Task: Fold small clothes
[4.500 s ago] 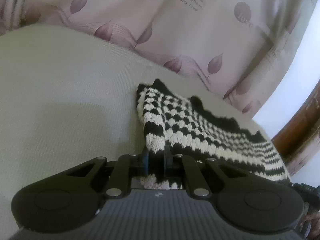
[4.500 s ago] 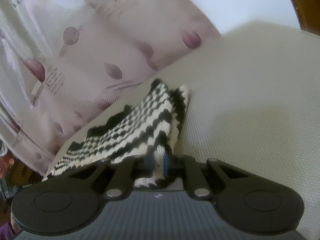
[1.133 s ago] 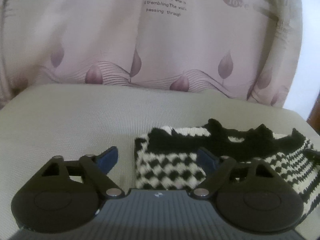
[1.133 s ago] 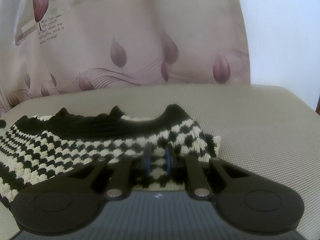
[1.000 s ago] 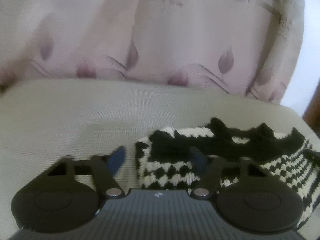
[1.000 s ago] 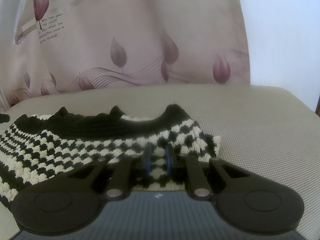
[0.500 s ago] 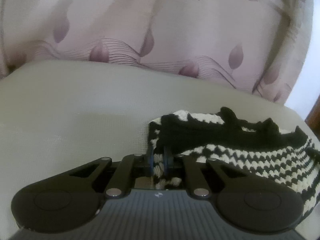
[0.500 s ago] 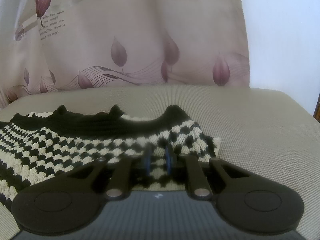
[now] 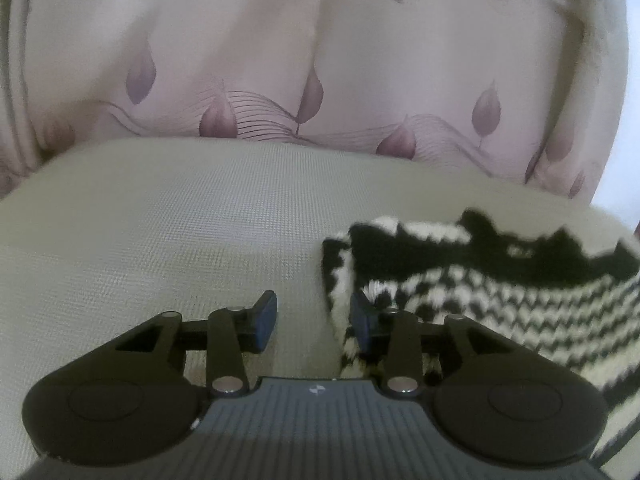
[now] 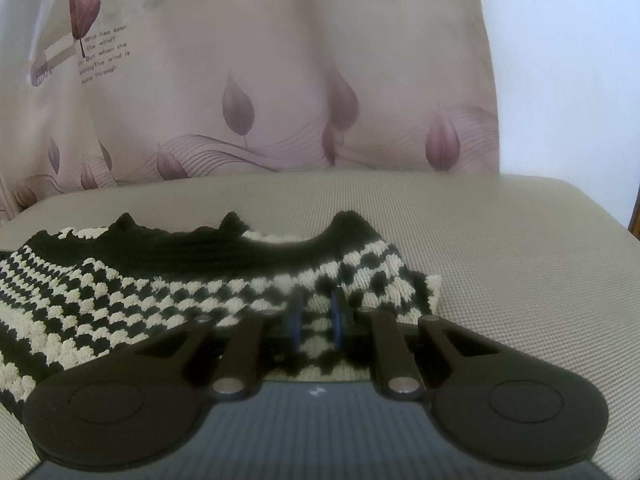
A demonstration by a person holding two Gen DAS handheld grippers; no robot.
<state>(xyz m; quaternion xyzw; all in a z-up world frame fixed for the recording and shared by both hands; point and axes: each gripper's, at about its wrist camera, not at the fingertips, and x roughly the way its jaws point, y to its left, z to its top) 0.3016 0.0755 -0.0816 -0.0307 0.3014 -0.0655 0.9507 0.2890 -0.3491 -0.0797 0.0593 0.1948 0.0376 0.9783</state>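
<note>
1. A black-and-cream checkered knit garment [image 10: 168,292] lies folded on a beige woven cushion [image 10: 520,264], its black scalloped edge on the far side, toward a pink curtain [image 10: 280,80] printed with leaves and lines of text.
2. The left gripper [image 9: 313,316] is released, its fingers spread apart at the garment's [image 9: 500,280] left end; the left finger [image 9: 265,316] sits over bare cushion [image 9: 180,240], while the right finger [image 9: 362,316] is at the knit's near-left edge, which lies partly between the two.
3. The right gripper [image 10: 316,320] is clenched on the garment's near edge by its right end, a narrow strip of knit pinched between its blue pads.
4. The garment stretches between both grippers, well short of the cushion's far edge.
5. The curtain [image 9: 320,60] hangs just behind the cushion, and a pale wall [image 10: 560,60] shows to its right.
</note>
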